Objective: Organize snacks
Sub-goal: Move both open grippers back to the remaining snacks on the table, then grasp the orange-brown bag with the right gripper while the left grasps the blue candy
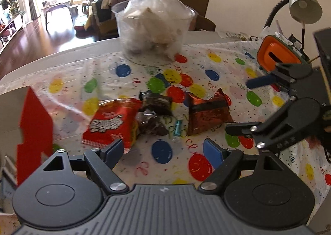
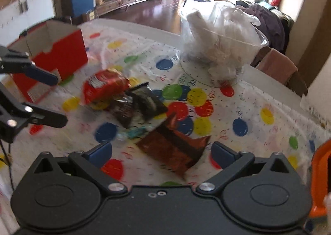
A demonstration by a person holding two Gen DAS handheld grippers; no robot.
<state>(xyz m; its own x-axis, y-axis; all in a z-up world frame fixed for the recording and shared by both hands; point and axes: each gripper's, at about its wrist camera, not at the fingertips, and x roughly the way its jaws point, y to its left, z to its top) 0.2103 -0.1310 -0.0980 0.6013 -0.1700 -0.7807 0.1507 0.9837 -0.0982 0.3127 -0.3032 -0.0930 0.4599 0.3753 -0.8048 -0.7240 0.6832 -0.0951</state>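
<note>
**Snacks loose, both tools empty**

Your tabletop carries a balloon-print cloth — everything sits on it. Far side: a clear tub stuffed with white plastic, contents unreadable. The red box stands open-topped at the left edge, likely the destination. Mid-cloth, the snacks cluster: red packet, dark wrappers overlapping beside it, brown packet apart, a small teal candy between. Your left tool and right tool both gape wide, holding nothing — the right nearly straddles the brown packet. Motion blur smears all labels.
</note>
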